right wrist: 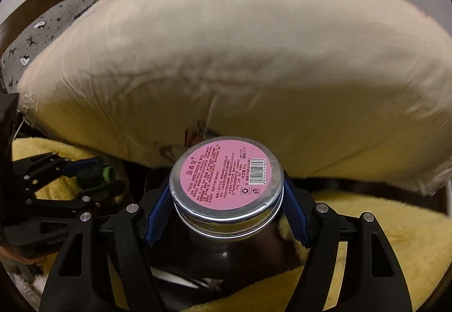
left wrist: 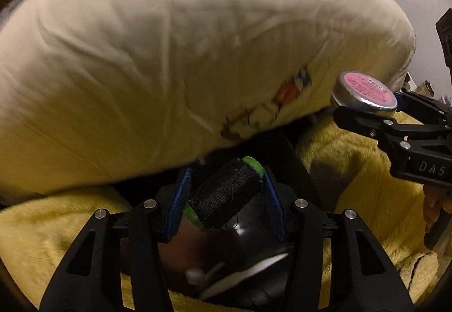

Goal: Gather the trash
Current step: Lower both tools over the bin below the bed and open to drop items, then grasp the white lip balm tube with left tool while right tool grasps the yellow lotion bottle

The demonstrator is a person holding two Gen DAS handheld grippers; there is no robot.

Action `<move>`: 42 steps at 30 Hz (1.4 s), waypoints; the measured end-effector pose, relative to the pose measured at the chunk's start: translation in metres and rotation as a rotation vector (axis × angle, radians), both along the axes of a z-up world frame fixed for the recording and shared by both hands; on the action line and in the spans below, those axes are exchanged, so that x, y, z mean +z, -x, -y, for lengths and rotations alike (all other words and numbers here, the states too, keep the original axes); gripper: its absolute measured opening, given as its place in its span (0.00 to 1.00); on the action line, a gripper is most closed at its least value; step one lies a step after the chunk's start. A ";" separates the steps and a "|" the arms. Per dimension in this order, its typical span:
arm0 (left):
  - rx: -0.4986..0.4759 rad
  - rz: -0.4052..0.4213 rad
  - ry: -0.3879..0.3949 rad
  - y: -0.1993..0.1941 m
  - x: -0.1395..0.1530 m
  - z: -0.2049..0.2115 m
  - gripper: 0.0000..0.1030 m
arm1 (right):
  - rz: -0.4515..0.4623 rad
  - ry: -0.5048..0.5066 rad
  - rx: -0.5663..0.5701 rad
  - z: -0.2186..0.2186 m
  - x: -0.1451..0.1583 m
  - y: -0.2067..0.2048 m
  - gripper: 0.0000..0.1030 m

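Left wrist view: your left tool [left wrist: 224, 196] grips a thread spool [left wrist: 223, 194] over a dark bin [left wrist: 248, 264] already holding white scraps.

Right wrist view: your right tool [right wrist: 227, 199] clamps a tin [right wrist: 226, 185] above that bin [right wrist: 214, 264]. I judge both drops remain.

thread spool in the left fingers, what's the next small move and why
Probably ease the left gripper down and open its fingers. The black thread spool is clamped between the blue pads right above the dark bin, where white scraps already lie, so it should drop in. The right gripper holds the tin.
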State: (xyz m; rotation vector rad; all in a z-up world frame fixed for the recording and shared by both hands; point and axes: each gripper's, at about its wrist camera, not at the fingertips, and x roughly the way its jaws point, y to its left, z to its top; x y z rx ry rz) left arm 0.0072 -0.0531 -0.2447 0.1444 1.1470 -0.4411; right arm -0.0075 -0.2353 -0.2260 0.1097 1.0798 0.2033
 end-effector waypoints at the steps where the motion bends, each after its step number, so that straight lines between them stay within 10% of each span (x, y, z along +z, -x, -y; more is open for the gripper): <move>1: -0.005 -0.028 -0.001 -0.001 -0.008 0.001 0.47 | -0.022 -0.016 0.002 0.000 -0.007 -0.002 0.69; 13: -0.056 -0.153 -0.023 0.006 -0.049 0.013 0.47 | -0.153 -0.069 0.030 -0.009 -0.049 -0.010 0.70; 21: -0.035 -0.131 -0.044 -0.001 -0.043 0.009 0.64 | -0.125 -0.067 -0.010 0.007 -0.033 -0.011 0.76; 42: 0.087 0.325 -0.018 -0.042 0.093 -0.027 0.77 | 0.313 0.100 -0.141 0.061 0.097 -0.049 0.76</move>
